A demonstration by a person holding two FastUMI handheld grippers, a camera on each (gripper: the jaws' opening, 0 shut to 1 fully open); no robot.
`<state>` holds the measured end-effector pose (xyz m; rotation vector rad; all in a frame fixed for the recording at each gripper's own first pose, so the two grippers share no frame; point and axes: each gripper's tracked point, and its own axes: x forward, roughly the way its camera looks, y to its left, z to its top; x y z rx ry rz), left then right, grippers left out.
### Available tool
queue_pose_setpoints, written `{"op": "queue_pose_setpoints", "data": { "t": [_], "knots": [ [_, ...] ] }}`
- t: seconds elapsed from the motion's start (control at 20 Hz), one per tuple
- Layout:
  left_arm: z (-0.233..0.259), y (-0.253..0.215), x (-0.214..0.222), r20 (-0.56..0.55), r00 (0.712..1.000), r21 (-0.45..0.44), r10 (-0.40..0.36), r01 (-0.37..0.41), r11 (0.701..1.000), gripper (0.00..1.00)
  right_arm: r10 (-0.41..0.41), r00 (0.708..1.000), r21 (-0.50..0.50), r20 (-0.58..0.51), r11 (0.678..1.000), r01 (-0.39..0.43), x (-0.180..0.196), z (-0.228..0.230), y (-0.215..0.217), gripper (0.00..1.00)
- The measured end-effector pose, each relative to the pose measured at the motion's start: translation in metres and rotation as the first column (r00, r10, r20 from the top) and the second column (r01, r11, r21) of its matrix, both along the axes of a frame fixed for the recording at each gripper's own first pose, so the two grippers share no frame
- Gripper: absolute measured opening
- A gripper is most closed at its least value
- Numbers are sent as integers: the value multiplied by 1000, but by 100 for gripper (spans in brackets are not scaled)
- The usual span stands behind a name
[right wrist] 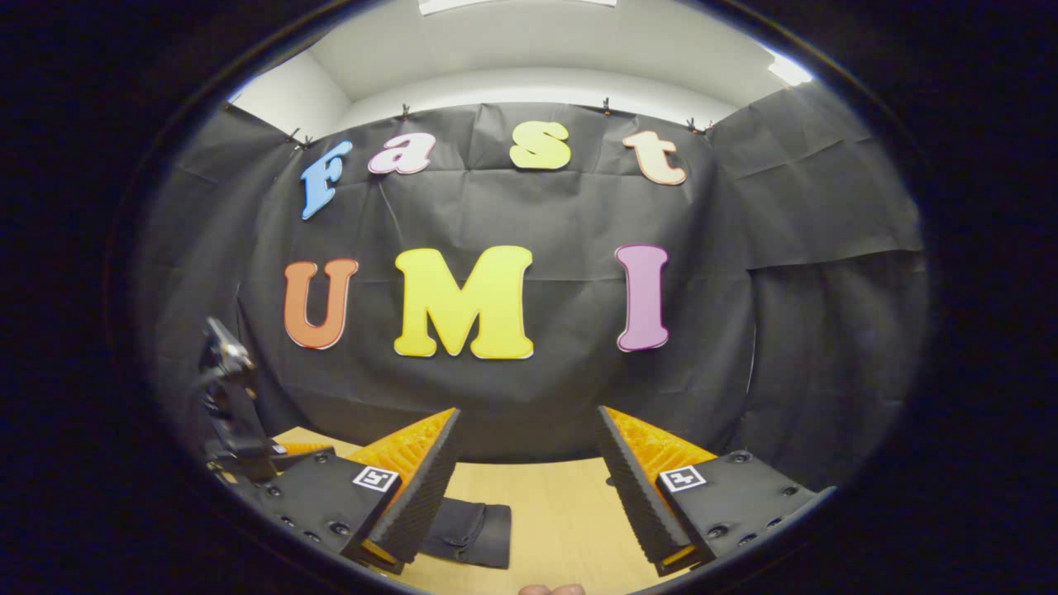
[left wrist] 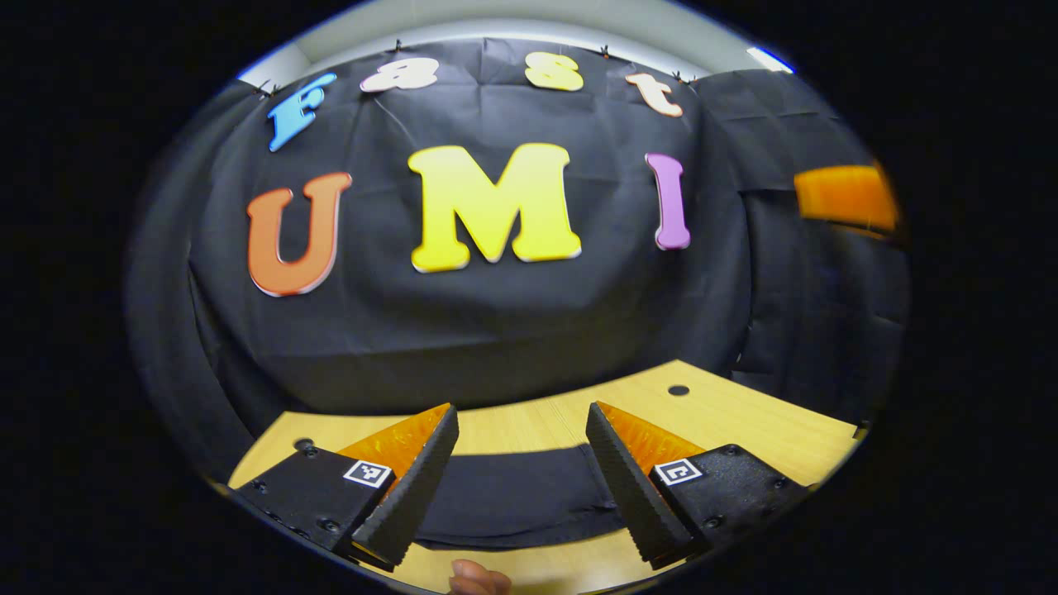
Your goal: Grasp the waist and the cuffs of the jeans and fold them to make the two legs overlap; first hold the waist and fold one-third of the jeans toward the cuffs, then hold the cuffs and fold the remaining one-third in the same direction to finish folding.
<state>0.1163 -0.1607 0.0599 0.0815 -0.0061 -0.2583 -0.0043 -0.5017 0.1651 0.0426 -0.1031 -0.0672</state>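
In the left gripper view, a fingertip of the person's hand peeks in at 6 o'clock, right at the bottom edge. Just above it the left gripper stands released, its 2 fingers spread wide with nothing between them: one black ribbed pad at 7 o'clock, the other at 5 o'clock, each backed by orange plastic and a black block carrying a small square marker. Between and beyond the fingers lie the jeans, a dark flat band of cloth stretched across the wooden table, not touched by either pad. Past the cloth the bare table runs toward 2 o'clock, where a small round hole shows in its top. Far off at 3 o'clock a blurred orange shape hangs against the black wall.

In the right gripper view, another fingertip shows at 6 o'clock on the bottom edge. The right gripper above it is likewise released, fingers well apart and holding nothing. Near the inner side of the 7 o'clock finger lies an end of the jeans, a dark folded piece flat on the table, partly hidden behind that finger; whether this end is waist or cuffs I cannot tell. Farther off at 9 o'clock stands a dark device at the table's edge, too dim to make out.
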Motion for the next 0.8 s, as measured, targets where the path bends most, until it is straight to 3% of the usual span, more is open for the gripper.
{"op": "queue_pose_setpoints", "data": {
  "t": [0.3,0.45,0.8],
  "knots": [
    [62,83,-37,28,986,-118,167,-163,980,99,113,993,57,26,992,-114,12,6,64,99],
    [69,109,-46,40,971,-134,234,-227,965,99,151,988,50,33,987,-152,15,6,80,99],
    [58,118,-63,20,969,-134,246,-241,961,99,164,986,72,16,984,-165,15,-4,85,98]
  ]
}}
